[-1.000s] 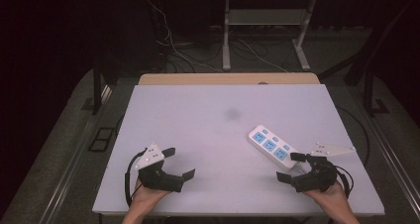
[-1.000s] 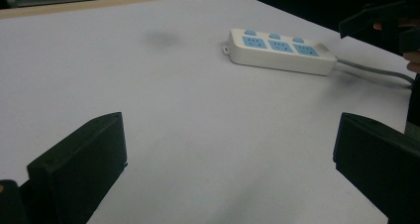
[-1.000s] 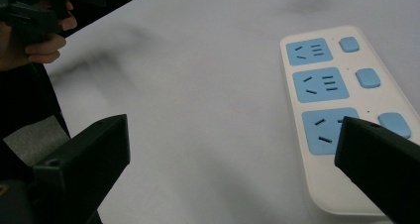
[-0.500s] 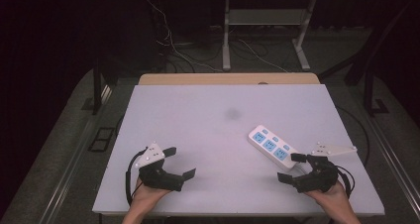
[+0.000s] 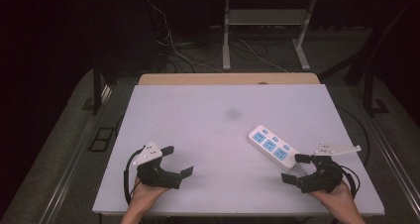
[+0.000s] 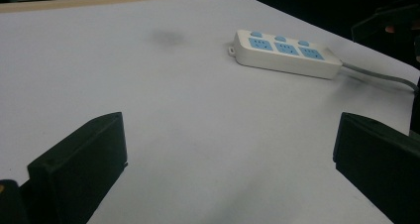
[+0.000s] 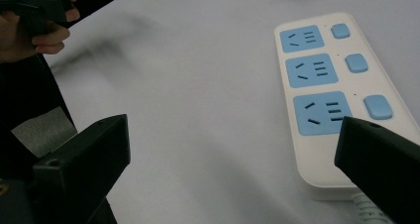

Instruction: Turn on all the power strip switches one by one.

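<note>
A white power strip (image 5: pixel 271 145) with three blue sockets and blue switches lies flat on the right part of the white table (image 5: pixel 208 130). Its grey cord runs off toward the front right. My right gripper (image 5: pixel 295 167) stands open just in front of the strip's cord end; in the right gripper view one jaw overlaps the near end of the strip (image 7: pixel 327 90). My left gripper (image 5: pixel 178 161) rests open near the front left of the table with nothing between its jaws. The left gripper view has the strip (image 6: pixel 286 53) farther off to the right.
A faint dark smudge (image 5: pixel 232 113) marks the table's middle. A wooden edge (image 5: pixel 228 79) runs along the far side. Beyond it are desk legs and cables on the dark floor (image 5: pixel 257 50). A grey plate (image 5: pixel 338 148) sits on top of the right gripper.
</note>
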`<state>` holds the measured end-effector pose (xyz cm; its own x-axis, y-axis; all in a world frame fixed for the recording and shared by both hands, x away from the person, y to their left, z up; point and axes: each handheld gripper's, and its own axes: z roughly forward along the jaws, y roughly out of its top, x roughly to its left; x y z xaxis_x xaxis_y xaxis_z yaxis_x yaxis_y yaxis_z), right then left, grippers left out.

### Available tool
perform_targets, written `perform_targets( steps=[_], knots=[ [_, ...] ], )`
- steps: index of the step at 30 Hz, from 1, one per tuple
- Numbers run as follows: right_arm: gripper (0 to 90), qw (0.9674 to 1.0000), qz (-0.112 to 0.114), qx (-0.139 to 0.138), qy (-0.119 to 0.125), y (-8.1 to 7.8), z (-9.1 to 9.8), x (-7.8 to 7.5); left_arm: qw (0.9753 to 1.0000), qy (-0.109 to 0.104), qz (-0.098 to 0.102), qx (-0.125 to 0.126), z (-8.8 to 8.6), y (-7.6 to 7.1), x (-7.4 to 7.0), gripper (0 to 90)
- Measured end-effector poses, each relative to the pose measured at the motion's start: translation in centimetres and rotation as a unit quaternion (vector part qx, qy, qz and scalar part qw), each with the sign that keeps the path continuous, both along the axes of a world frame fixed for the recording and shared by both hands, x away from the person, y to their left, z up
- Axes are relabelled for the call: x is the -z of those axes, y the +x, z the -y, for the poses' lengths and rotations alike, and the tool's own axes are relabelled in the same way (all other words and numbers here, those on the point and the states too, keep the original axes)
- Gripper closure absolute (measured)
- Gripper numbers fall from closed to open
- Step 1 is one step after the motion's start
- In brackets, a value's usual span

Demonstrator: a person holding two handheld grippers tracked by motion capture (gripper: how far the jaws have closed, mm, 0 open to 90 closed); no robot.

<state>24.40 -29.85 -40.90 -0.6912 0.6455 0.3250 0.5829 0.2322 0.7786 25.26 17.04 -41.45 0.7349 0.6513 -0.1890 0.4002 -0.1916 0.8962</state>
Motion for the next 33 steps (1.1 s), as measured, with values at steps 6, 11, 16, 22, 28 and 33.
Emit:
perform_targets(
  steps=[6, 11, 16, 22, 28, 33],
  knots=[
    [0.5, 0.9999, -0.006, -0.005, -0.012, 0.4, 0.2, -0.5, 1.0000, 0.001, -0.003, 0.002, 0.0, 0.1, 0.2, 0.0],
    [0.5, 0.9997, -0.007, -0.009, -0.020, 0.7, 0.2, -1.0, 1.0000, -0.002, -0.004, 0.005, 0.1, 0.1, 0.2, 0.0],
    [0.5, 0.9996, -0.005, -0.014, -0.024, 1.2, 0.2, -1.7, 0.9999, -0.007, -0.007, 0.005, 0.0, 0.1, 0.3, 0.0],
    [0.5, 0.9994, -0.006, -0.018, -0.029, 1.7, 0.3, -2.1, 0.9999, -0.007, -0.009, 0.007, 0.1, 0.1, 0.3, 0.0],
    [0.5, 0.9988, -0.008, -0.026, -0.040, 2.3, 0.2, -2.7, 0.9998, -0.008, -0.012, 0.012, 0.2, 0.1, 0.4, 0.0],
    [0.5, 0.9980, -0.009, -0.032, -0.054, 2.7, 0.3, -3.1, 0.9998, -0.008, -0.013, 0.013, 0.3, 0.1, 0.4, 0.0]
  ],
)
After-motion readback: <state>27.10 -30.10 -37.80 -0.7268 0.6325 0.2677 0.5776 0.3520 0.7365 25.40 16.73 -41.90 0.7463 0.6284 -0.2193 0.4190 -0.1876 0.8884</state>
